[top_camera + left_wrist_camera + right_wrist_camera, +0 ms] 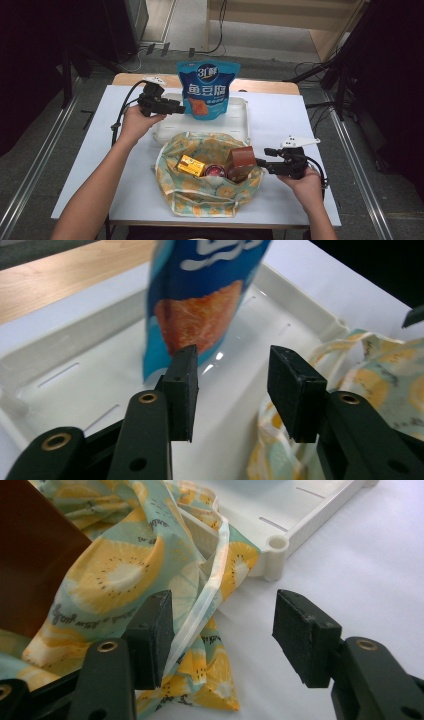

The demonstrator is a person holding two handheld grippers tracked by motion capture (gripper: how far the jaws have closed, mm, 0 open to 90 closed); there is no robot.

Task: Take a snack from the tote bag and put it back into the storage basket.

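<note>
A blue snack pouch [208,89] stands upright in a white tray [240,125]. My left gripper [180,107] is open just left of the pouch; the left gripper view has the pouch [200,300] beyond the open jaws [232,390]. A fruit-print cloth bag [200,192] lies open in front of the tray, holding a yellow box [191,165], a red-lidded can [214,171] and a brown carton [241,159]. My right gripper [261,162] is open at the bag's right rim. The right gripper view shows the bag's edge [200,615] between the open jaws [222,635], beside the brown carton [30,565].
The white table [310,125] has bare room left and right of the bag. A wooden strip [265,86] runs along the far edge behind the tray. The tray's corner [276,547] lies close past the right jaws. Cables and stands sit on the floor beyond.
</note>
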